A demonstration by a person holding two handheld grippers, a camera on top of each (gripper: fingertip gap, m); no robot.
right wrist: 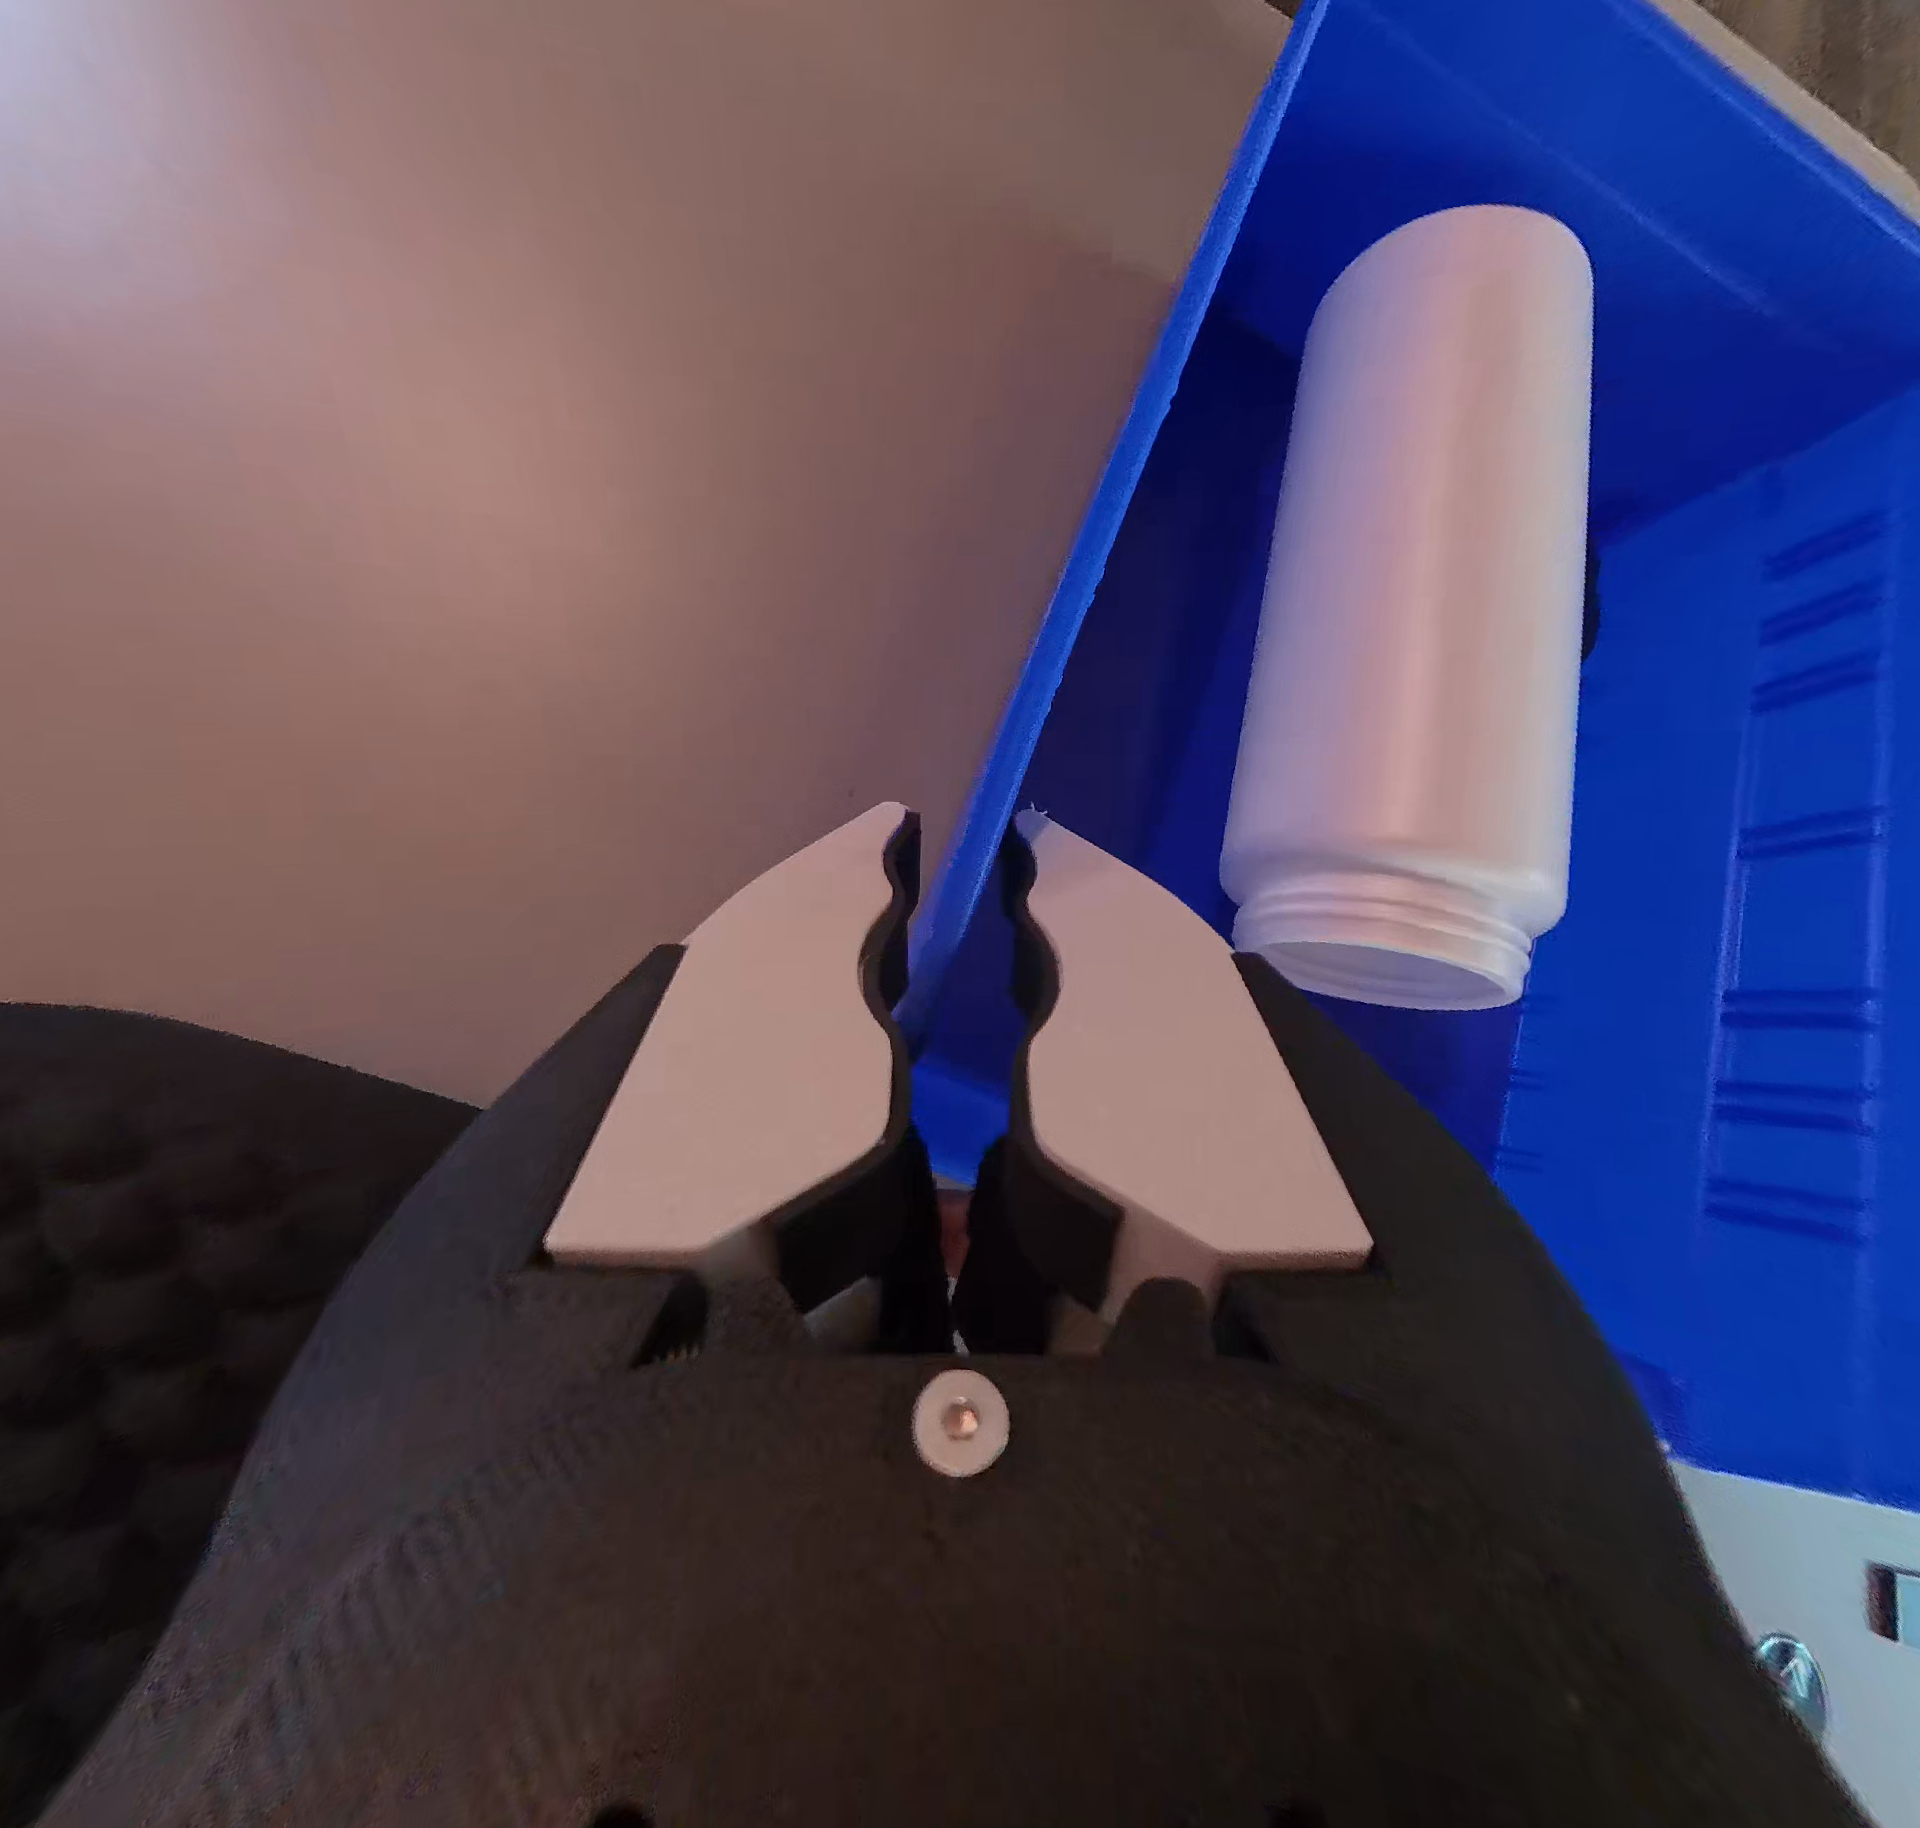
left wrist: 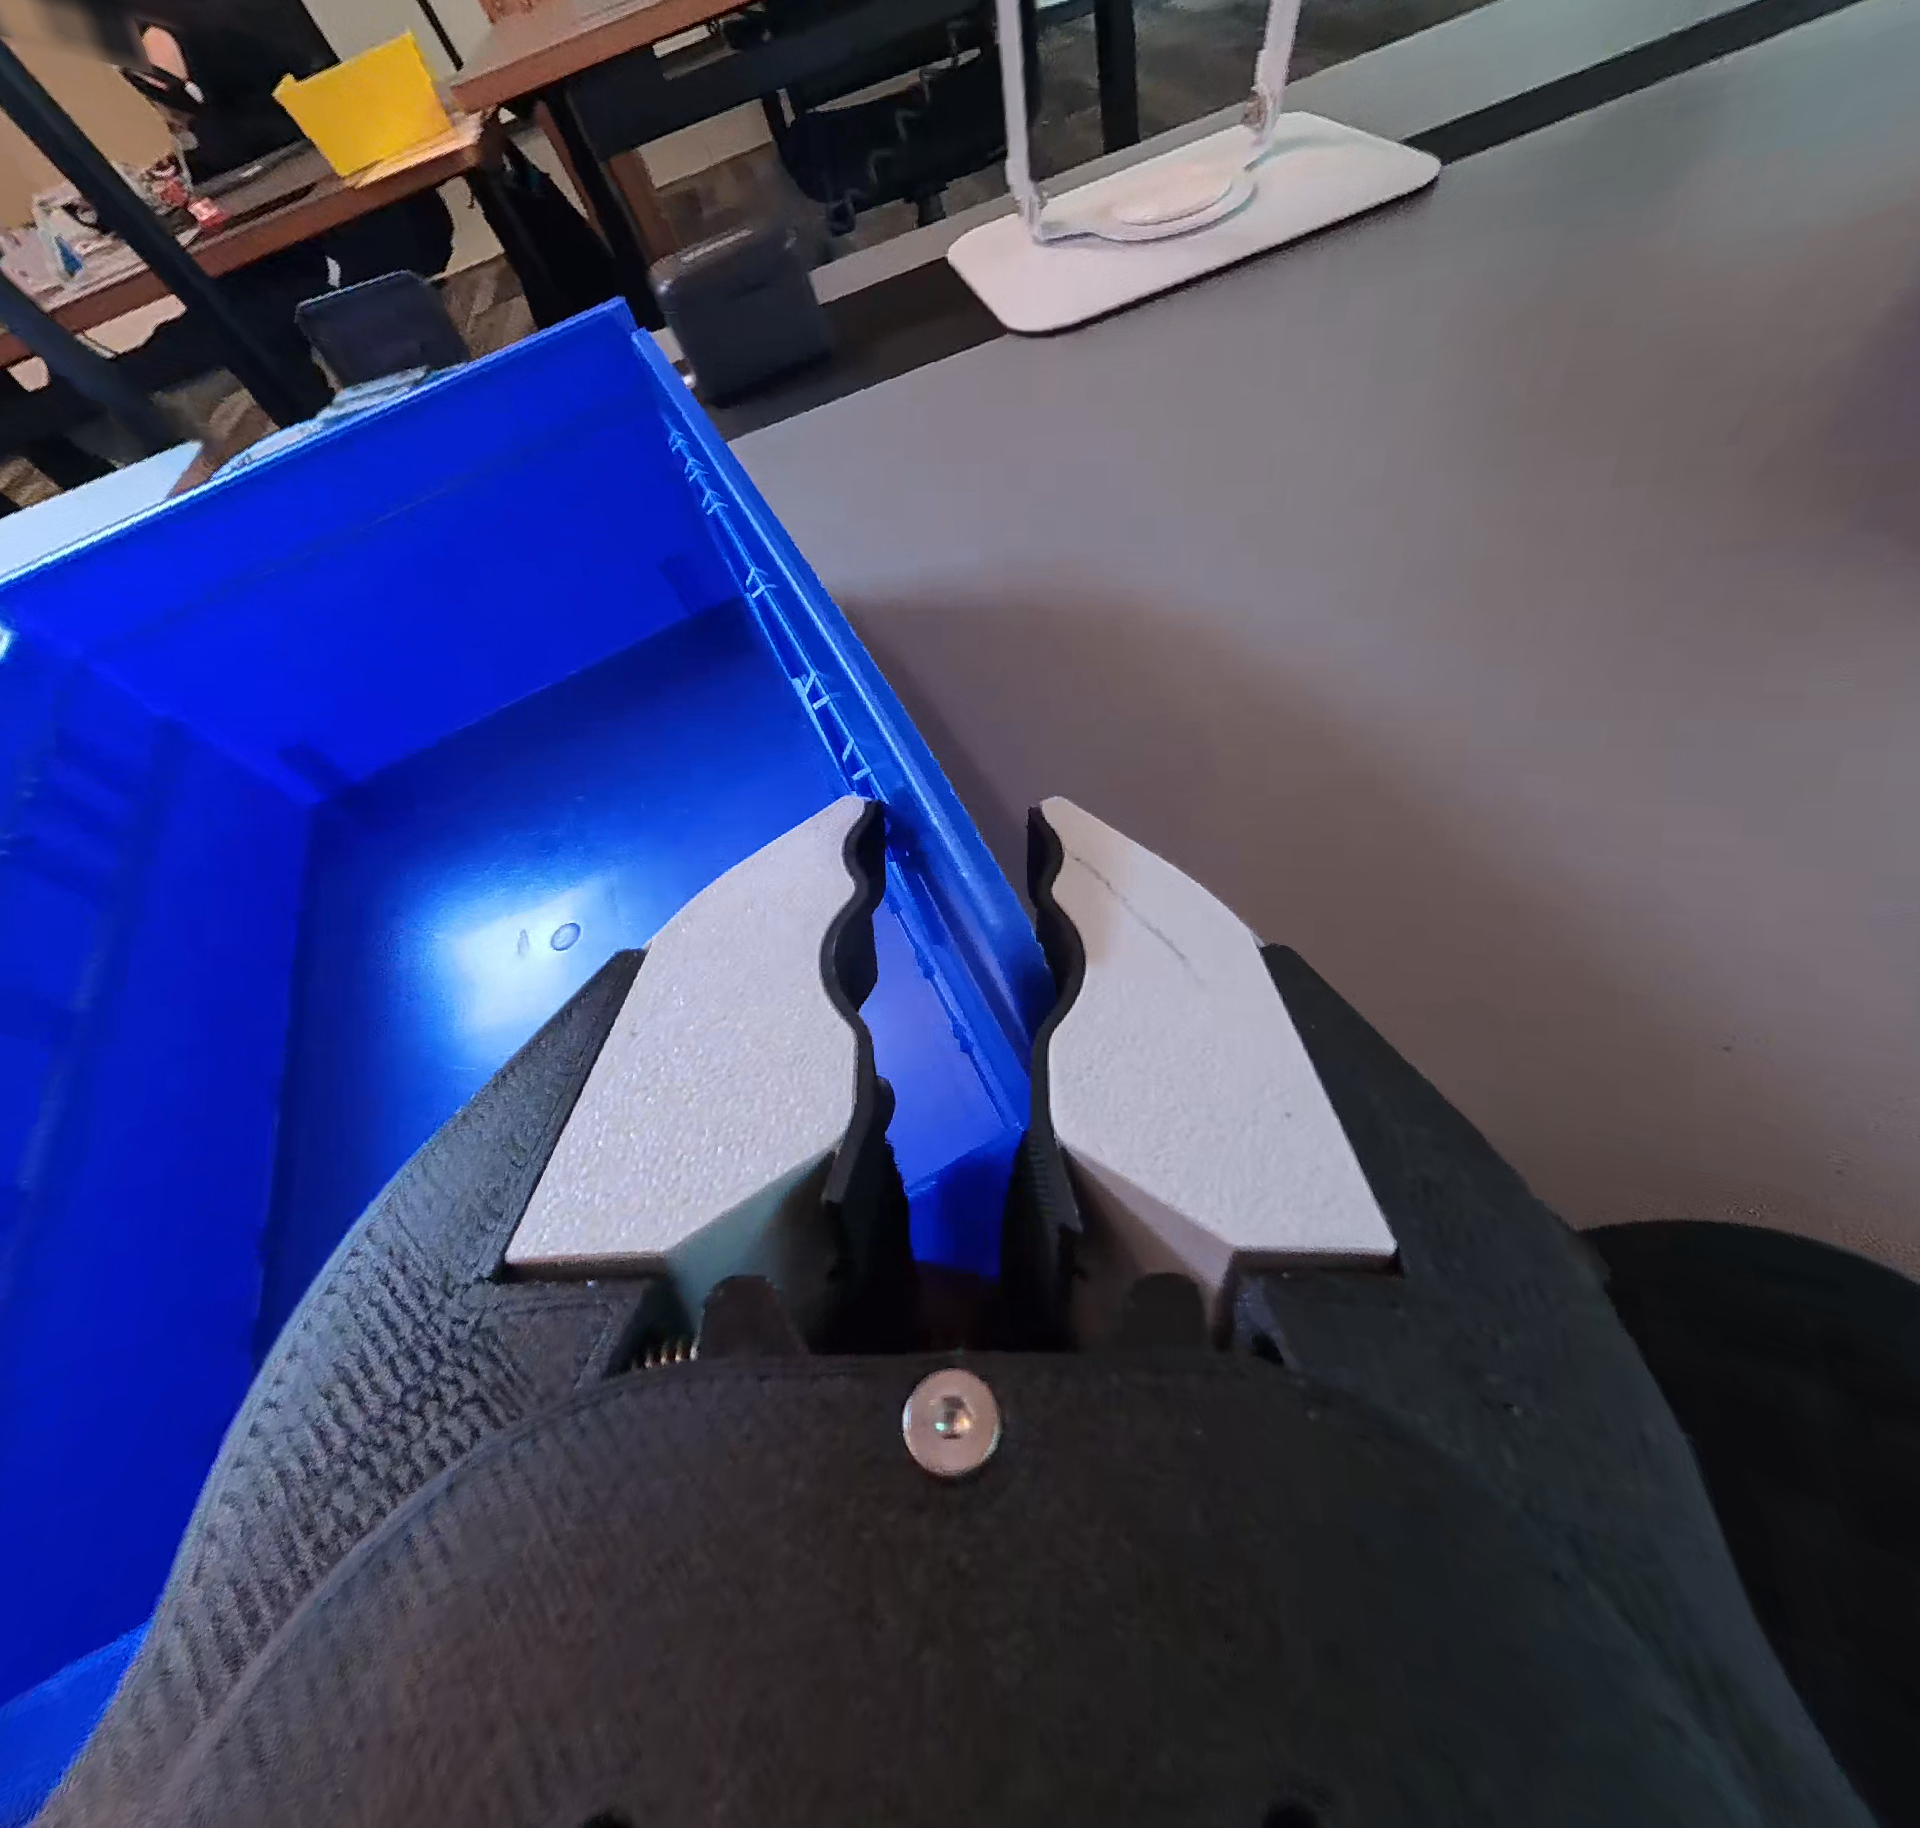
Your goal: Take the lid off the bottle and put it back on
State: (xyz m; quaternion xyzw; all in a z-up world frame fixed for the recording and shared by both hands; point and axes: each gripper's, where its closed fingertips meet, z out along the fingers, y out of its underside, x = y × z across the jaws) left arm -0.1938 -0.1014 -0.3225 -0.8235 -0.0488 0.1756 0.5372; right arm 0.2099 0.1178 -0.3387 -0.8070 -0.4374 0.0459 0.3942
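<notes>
Bin wall stands in the way: the blue bin's [right wrist: 1455, 95] rim edge runs up between the right gripper's [right wrist: 966, 822] slightly parted, empty fingers. The white bottle [right wrist: 1423, 583] lies on its side inside the bin, lidless threaded mouth toward the camera, just right of the fingertips. The left gripper [left wrist: 956, 817], fingers apart and empty, hovers over the bin rim [left wrist: 831, 656] on the grey table [left wrist: 1455, 635]; a white stand [left wrist: 1195, 209] sits beyond.

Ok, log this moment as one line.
bottle: lying in blue bin, lid off | left gripper: open, empty | right gripper: open, empty
</notes>
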